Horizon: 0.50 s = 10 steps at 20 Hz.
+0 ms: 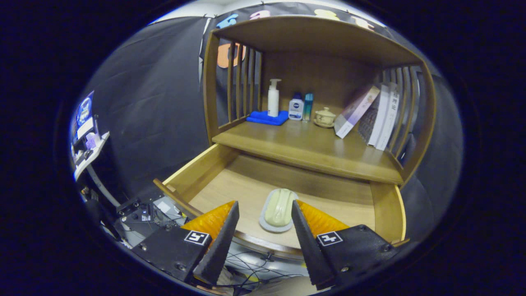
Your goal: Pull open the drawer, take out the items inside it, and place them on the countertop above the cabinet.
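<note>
- A white pump bottle (273,98) stands upright on a folded blue cloth (267,118) at the back left of the cabinet's open shelf.
- Just right of the cloth stand a small white bottle with a blue cap (296,107) and a slim teal bottle (307,107), side by side.
- A lidded cream ceramic cup (325,116) sits on a saucer, right of the teal bottle.
- Several books (372,115) lean against the slatted right side.
- Loose cables (254,269) lie on the floor below.
- A cluttered white shelf (88,144) stands far left by the dark cloth wall.

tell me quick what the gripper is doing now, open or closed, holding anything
Gripper: open, holding nothing; the soap on its dish lies in the open drawer between its fingertips.
</note>
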{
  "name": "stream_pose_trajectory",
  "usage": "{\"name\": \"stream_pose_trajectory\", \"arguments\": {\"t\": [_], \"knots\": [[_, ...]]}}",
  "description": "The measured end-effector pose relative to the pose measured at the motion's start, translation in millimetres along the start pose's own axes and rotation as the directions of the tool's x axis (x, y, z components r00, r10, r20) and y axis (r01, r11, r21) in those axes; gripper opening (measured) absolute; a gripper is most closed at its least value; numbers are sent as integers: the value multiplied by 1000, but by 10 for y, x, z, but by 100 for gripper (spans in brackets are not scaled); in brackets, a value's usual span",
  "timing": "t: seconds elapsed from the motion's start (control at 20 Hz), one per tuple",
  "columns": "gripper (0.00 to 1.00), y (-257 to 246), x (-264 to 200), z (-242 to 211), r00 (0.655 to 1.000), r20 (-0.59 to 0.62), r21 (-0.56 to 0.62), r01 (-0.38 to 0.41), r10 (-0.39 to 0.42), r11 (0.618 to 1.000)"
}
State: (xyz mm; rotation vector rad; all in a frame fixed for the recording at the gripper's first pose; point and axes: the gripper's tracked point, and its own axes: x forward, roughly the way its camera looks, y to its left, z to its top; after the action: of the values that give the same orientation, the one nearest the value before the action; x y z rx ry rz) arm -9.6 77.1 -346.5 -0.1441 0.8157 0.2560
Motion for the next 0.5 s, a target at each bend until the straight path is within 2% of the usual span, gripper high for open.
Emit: {"name": "stream_pose_trajectory", "arguments": {"t": [0.25,0.5], "knots": [[81,-190,466,-40,988,-156,73,19,-7,997],[81,-221,828,-179,954,-299,109,25,9,994]]}}
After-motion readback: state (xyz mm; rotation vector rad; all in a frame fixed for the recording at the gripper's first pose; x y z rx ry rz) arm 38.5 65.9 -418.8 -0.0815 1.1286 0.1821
